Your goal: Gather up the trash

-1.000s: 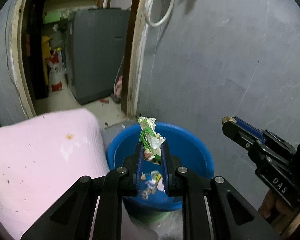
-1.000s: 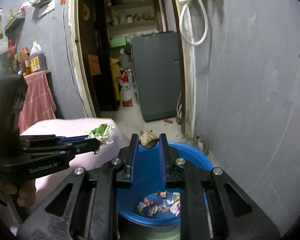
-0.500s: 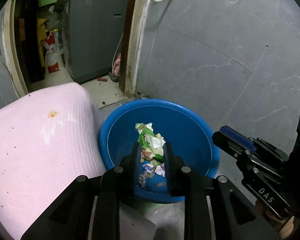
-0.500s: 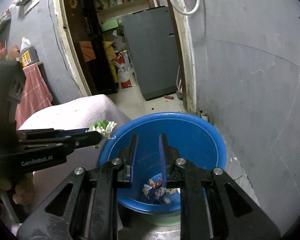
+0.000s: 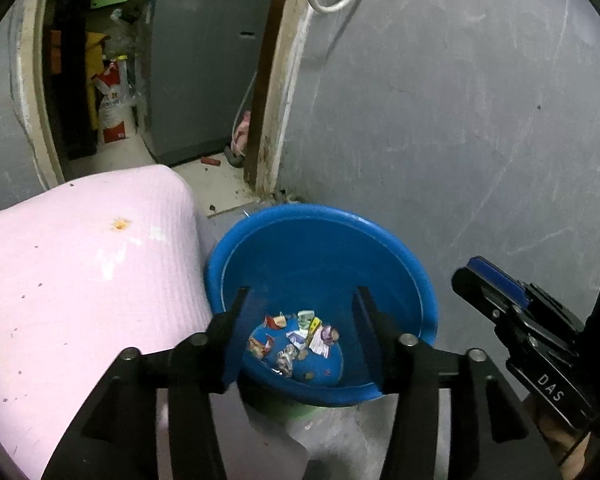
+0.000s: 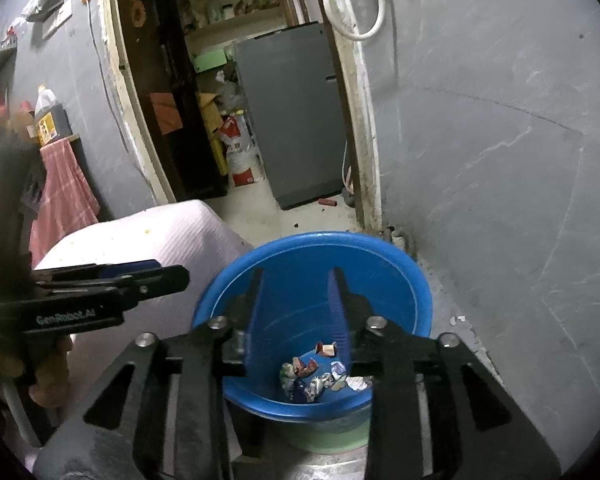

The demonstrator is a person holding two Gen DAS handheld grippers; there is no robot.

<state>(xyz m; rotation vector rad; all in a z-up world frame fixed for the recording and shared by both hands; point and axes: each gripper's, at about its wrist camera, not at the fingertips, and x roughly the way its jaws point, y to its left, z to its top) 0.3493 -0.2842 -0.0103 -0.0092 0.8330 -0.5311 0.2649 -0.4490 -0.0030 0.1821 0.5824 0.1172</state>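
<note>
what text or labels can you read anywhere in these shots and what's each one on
"DAS": on the side of the right tool, seen from the left wrist camera.
"GenRobot.AI": on the side of the left tool, seen from the right wrist camera.
White sack with red print in the back room: characters too blurred to read.
Yellow label on the dark bottle: too small to read.
Wrappers in the blue basin: print unreadable.

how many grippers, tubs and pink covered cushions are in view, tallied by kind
grippers: 2, left gripper and right gripper, both opening with nothing between the jaws
blue tub: 1, with scraps of trash at its bottom
pink cushion: 1
total: 4
</note>
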